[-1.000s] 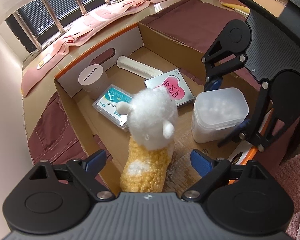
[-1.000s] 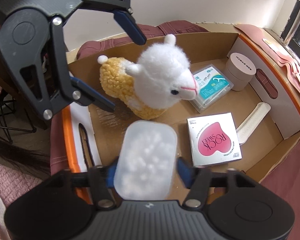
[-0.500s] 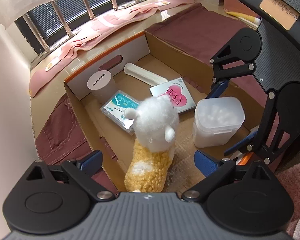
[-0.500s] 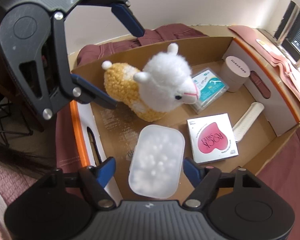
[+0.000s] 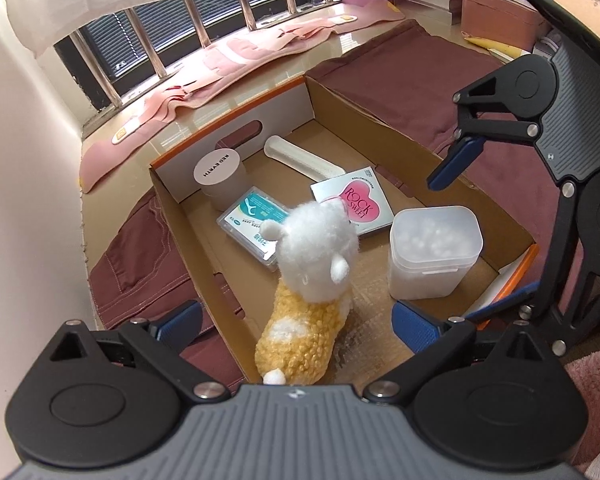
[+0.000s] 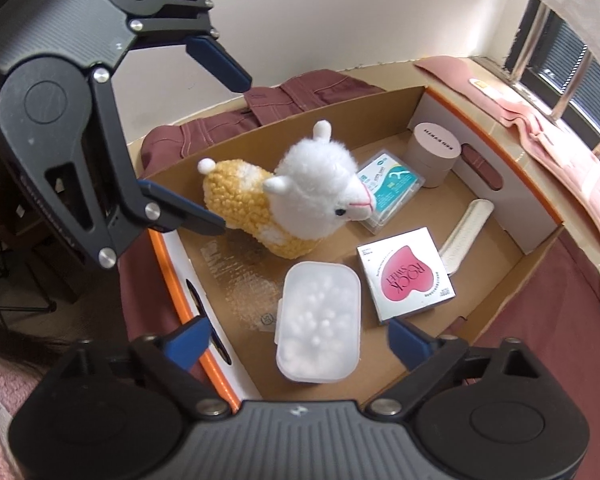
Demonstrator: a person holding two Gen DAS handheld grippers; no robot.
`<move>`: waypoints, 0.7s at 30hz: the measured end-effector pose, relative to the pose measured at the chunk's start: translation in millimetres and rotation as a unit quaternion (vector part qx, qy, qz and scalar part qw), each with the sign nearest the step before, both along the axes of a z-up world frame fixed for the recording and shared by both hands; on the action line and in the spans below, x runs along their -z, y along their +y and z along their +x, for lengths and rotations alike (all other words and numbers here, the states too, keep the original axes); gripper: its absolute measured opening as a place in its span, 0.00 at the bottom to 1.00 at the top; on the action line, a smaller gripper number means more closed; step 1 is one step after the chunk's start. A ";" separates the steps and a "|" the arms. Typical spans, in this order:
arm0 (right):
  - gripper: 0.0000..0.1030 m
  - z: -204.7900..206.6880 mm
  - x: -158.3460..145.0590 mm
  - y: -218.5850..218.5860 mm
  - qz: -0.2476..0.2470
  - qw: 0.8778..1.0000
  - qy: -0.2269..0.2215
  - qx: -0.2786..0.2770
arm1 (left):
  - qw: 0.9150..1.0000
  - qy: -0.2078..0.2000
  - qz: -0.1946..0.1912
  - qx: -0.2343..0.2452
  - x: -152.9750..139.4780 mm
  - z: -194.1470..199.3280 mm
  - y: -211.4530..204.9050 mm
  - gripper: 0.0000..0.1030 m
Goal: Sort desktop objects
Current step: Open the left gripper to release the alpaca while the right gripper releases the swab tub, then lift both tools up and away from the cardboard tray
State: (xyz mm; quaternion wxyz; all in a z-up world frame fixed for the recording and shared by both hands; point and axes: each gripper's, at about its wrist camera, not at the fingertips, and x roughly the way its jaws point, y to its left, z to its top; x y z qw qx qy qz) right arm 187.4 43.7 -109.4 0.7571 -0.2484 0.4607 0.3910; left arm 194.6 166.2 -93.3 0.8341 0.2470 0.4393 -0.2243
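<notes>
I hold both grippers above an open cardboard box (image 5: 432, 160) that sits on a dark red cloth (image 5: 400, 80) beside a window. My left gripper (image 5: 296, 320) is spread wide and holds nothing; the plush alpaca (image 5: 312, 276), white head and yellow body, stands inside the box between and below its blue fingertips, untouched. My right gripper (image 6: 296, 340) is also spread wide and empty, hanging over the frosted plastic tub of cotton balls (image 6: 318, 326), which stands on the box floor with its lid on.

In the right wrist view, the alpaca stands at about 11 o'clock from the tub, near it but apart. A square box with a pink heart (image 6: 406, 276) lies flat at 2 o'clock, just beside the tub. A clear floss-pick case (image 6: 390, 190) lies under the alpaca's muzzle. A round beige jar (image 6: 434, 154) stands in the far corner, and a white oblong packet (image 6: 466, 230) lies along the far wall.
</notes>
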 end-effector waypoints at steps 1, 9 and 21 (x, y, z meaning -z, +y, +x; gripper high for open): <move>1.00 -1.7 -1.7 -0.5 0.001 1.000 -0.003 0.004 | 1.000 -0.001 -0.002 -0.003 -1.5 -1.2 0.9 1.00; 1.00 -7.9 -11.6 -5.8 0.016 0.998 -0.012 0.053 | 1.000 -0.011 -0.010 -0.026 -10.8 -11.3 2.9 1.00; 1.00 -19.7 -24.6 -10.5 0.040 0.990 -0.023 0.130 | 0.998 -0.019 -0.013 -0.066 -20.7 -24.5 4.1 1.00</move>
